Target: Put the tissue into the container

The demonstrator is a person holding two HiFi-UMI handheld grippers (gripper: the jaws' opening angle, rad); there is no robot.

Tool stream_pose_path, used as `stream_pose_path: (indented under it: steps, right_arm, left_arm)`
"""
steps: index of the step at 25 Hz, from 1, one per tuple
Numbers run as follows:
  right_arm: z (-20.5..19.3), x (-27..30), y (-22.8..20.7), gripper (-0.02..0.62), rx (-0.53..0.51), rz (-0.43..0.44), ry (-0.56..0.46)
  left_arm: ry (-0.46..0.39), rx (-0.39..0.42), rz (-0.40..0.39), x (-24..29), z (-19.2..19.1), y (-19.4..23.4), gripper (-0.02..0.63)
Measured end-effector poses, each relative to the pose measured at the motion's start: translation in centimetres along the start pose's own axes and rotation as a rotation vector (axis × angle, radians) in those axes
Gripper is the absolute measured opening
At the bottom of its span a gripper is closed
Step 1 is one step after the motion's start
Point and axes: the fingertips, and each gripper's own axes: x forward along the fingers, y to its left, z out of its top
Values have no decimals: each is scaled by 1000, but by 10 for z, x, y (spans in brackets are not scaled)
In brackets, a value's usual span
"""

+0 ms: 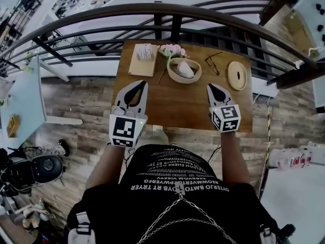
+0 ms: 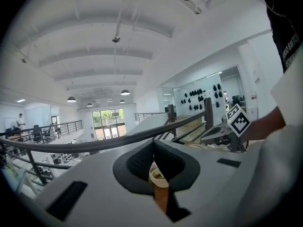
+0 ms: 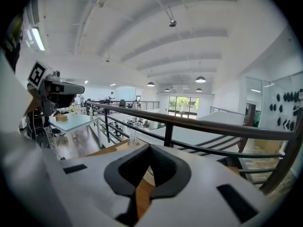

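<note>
- Tissue (image 1: pixel 185 70), white and crumpled, lies inside the container (image 1: pixel 175 77), an oval wooden bowl on the far half of the table (image 1: pixel 185 108).
- Pink flowers (image 1: pixel 172 50) stand just behind the container's left rim. Further left lies a pale wooden board (image 1: pixel 137 67) with a small white ridged item (image 1: pixel 144 52) on it.
- Dark-framed glasses (image 1: pixel 213 64) lie just right of the container, and a round wooden lid (image 1: pixel 237 75) lies beyond them.
- The left gripper (image 1: pixel 141 85) hangs on the near-left side of the container and the right gripper (image 1: pixel 212 88) on its near-right side. Each has its jaws pressed together with nothing between them, and both are clear of the container. Bare tabletop lies between them and the container.
- Each gripper's cube carries a black-and-white square marker. The person's black shirt (image 1: pixel 177 207) bears rows of white lettering, seen upside down and too small to read surely.
- The table is brown wood and stands on a wood-plank floor (image 1: pixel 76 100). A dark curved railing (image 1: pixel 167 9) runs behind the container. Well to the container's left stands a pale blue table (image 1: pixel 23 100).
- Overhead is a white ribbed ceiling (image 3: pixel 142 13) with pendant lamps (image 3: pixel 200 79).
</note>
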Motion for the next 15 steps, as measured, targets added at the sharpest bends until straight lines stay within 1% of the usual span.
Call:
stream_pose_path:
  steps: [8,15]
  right_arm:
    - [33,-50,15,14,-20,12,-75]
    - [56,-89,23,14,-48,11,-130]
  left_arm:
    - [-8,4,20,-28,6,-19,25]
    - [-23,13,1,-39,15,-39,25]
